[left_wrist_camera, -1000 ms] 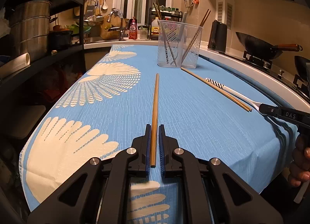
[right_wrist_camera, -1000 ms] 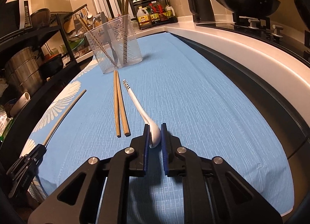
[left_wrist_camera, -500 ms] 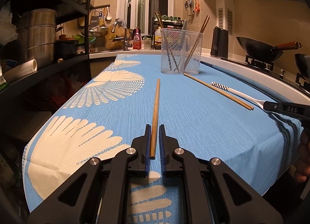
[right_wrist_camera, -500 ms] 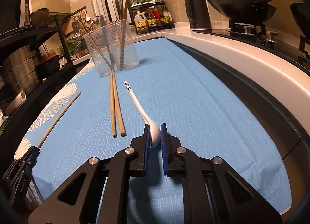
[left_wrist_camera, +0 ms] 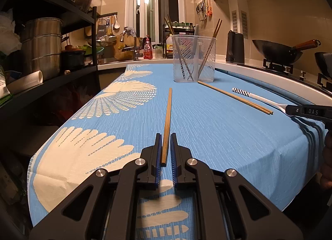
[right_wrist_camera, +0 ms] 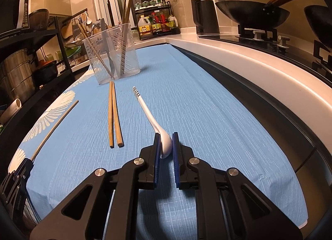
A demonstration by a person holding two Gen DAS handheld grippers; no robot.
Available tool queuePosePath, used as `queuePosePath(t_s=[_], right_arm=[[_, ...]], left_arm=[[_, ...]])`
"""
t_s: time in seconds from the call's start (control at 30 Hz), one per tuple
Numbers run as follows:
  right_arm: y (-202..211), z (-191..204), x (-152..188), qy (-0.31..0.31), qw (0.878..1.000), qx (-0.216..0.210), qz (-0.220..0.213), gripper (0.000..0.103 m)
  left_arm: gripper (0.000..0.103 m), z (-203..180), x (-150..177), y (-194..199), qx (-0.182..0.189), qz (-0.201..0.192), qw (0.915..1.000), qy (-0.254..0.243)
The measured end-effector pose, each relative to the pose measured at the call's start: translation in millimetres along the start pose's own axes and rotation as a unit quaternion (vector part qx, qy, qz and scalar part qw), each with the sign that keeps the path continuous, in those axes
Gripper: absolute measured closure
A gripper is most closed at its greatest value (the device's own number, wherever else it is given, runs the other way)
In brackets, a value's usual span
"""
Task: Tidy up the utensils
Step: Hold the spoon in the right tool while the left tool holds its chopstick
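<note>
The left tongs (left_wrist_camera: 165, 152) were closed on the near end of a single wooden chopstick (left_wrist_camera: 167, 119), which ran straight away from them toward the clear plastic holder (left_wrist_camera: 194, 59) at the far end of the blue patterned surface (left_wrist_camera: 228, 136). Gripping it by the butt end seemed sensible: the free tip was left pointing at the holder, ready to be dropped in first.

The right tongs (right_wrist_camera: 166, 146) were clamped across the bowl of a white spoon (right_wrist_camera: 166, 144), its striped handle also aimed toward the holder. Its far end appeared to rest on the cloth, though that was hard to tell.

Between the two held pieces, on the holder's near side, a pair of chopsticks (right_wrist_camera: 113, 115) lay loose with their far tips almost touching its base. The holder already stood several chopsticks and a fork upright, so the sorting looked partly done, with these four pieces outstanding.
</note>
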State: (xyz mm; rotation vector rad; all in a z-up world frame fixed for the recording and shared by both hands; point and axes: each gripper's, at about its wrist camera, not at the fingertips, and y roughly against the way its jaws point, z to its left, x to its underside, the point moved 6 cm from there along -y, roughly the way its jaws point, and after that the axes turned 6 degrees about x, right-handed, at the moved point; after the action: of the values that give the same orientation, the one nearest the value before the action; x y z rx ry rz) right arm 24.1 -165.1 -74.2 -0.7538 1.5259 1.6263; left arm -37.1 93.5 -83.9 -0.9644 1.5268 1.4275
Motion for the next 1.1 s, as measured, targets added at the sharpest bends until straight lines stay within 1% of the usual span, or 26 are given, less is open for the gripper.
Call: queuePosePath(t_s=[0.43, 0.6, 0.8, 0.93, 1.1], right_arm=[[0, 0, 1, 0.004, 1.0, 0.005, -0.003, 0.091], [1, 1, 0, 0.007, 1.0, 0.006, -0.001, 0.092], [3, 0, -4, 0.009, 1.0, 0.008, -0.004, 0.092], [9, 0, -11, 0.009, 1.0, 0.007, -0.01, 0.092], [18, -2, -22, 0.011, 1.0, 0.006, -0.022, 0.092]], left_arm=[[0.094, 3, 0, 0, 0.007, 0.001, 1.0, -0.001], [0.097, 1, -2, -1, 0.006, 0.004, 1.0, -0.002], [0.097, 0, -4, -1, 0.007, 0.006, 1.0, -0.003], [0.097, 1, -12, 3, 0.009, 0.004, 1.0, -0.003], [0.097, 0, -29, 12, 0.011, -0.009, 0.9999, -0.002]])
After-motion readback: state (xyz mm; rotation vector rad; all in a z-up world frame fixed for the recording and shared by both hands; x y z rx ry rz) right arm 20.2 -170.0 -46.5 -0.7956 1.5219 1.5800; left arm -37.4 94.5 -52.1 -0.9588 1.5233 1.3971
